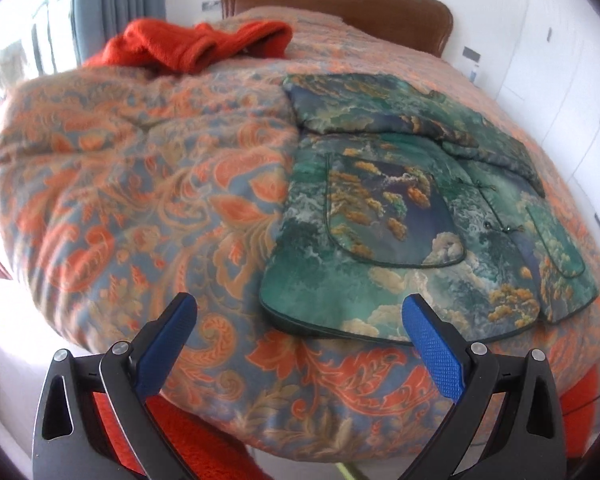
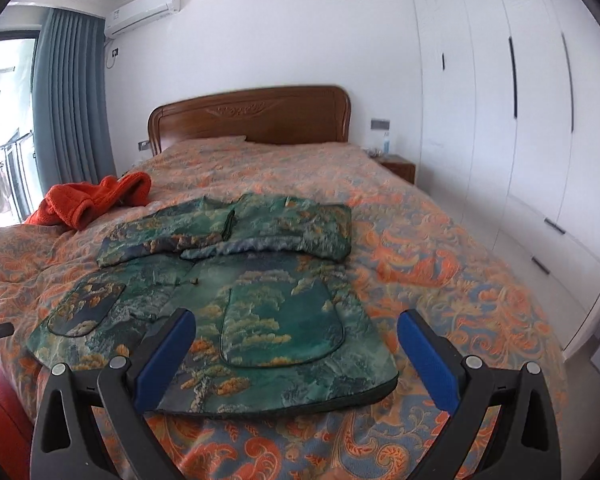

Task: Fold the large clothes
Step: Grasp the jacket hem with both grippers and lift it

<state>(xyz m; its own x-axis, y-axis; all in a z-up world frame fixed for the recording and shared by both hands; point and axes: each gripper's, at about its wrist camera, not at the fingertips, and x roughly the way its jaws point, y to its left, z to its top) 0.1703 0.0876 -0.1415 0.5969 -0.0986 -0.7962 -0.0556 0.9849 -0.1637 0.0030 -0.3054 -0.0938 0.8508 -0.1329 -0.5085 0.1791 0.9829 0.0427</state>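
Both grippers hang over the near edge of the bed, fingers spread wide and holding nothing; the left gripper point(image 1: 300, 334) sits off the jacket's near left corner, and the right gripper point(image 2: 296, 338) hovers over its hem. Just beyond lies the green patterned jacket point(image 2: 284, 320), front up on the orange paisley quilt point(image 2: 440, 280), its pockets showing; both sleeves point(image 2: 204, 232) are already turned in across the chest, so the first folds look done; the body is still at full length, so the hem most likely has yet to be brought up toward the collar. Farther back, an orange fleece garment point(image 2: 92, 198) sits crumpled and apparently unfolded; behind it stands the wooden headboard point(image 2: 252, 120).
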